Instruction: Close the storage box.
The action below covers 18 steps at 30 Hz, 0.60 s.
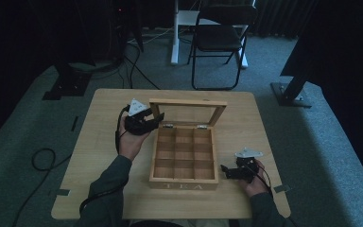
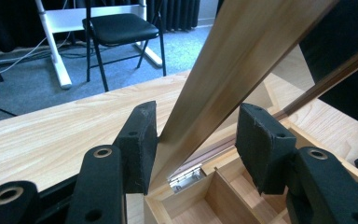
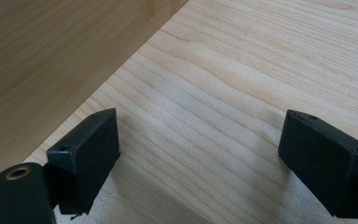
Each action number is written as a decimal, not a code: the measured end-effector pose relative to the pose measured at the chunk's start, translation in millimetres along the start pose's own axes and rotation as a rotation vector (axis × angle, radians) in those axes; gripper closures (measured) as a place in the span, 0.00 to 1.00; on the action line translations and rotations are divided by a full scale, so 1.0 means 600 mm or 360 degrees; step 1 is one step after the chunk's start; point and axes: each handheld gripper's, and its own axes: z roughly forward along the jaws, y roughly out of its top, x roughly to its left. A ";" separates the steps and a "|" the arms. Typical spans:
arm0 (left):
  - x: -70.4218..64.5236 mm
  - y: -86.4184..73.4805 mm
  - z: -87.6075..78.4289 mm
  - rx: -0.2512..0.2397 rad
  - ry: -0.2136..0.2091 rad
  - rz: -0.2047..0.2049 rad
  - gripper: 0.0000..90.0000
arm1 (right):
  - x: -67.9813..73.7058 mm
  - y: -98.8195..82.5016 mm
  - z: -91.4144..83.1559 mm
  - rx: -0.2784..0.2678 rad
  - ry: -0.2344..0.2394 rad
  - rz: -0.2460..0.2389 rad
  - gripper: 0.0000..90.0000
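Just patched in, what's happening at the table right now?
A person is working on a wooden tea box with a gripper in each hand. The lid already stands raised, and the compartments in the high view look empty. The left gripper is at the lid's left edge by the hinge, with the frame between its fingers; one finger seems to touch it, the other stands clear. The right gripper rests open over the table, just right of the box.

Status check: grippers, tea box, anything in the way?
Left gripper open, jaws astride the lid edge near the hinge. Right gripper open, empty, beside the box. Lid up, compartments look empty. Nothing in the way.
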 end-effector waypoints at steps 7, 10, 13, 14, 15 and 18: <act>-0.010 0.008 -0.023 -0.0041 0.0013 -0.0031 0.58 | 0.000 0.000 0.000 -0.0001 -0.0001 0.0000 0.13; -0.015 0.009 -0.031 -0.0052 0.0012 -0.0040 0.58 | 0.000 0.000 0.000 -0.0002 -0.0001 0.0000 0.13; -0.020 0.008 -0.039 -0.0049 0.0029 -0.0054 0.58 | 0.000 0.000 0.000 -0.0001 -0.0002 0.0003 0.13; -0.021 0.008 -0.042 -0.0045 0.0034 -0.0059 0.58 | 0.000 0.000 0.000 -0.0002 -0.0001 0.0003 0.13; -0.021 0.008 -0.042 -0.0045 0.0034 -0.0059 0.58 | 0.000 0.000 0.000 -0.0002 -0.0001 0.0003 0.13; -0.022 0.004 -0.050 -0.0041 0.0060 -0.0062 0.57 | 0.000 0.000 0.000 -0.0002 -0.0001 0.0001 0.13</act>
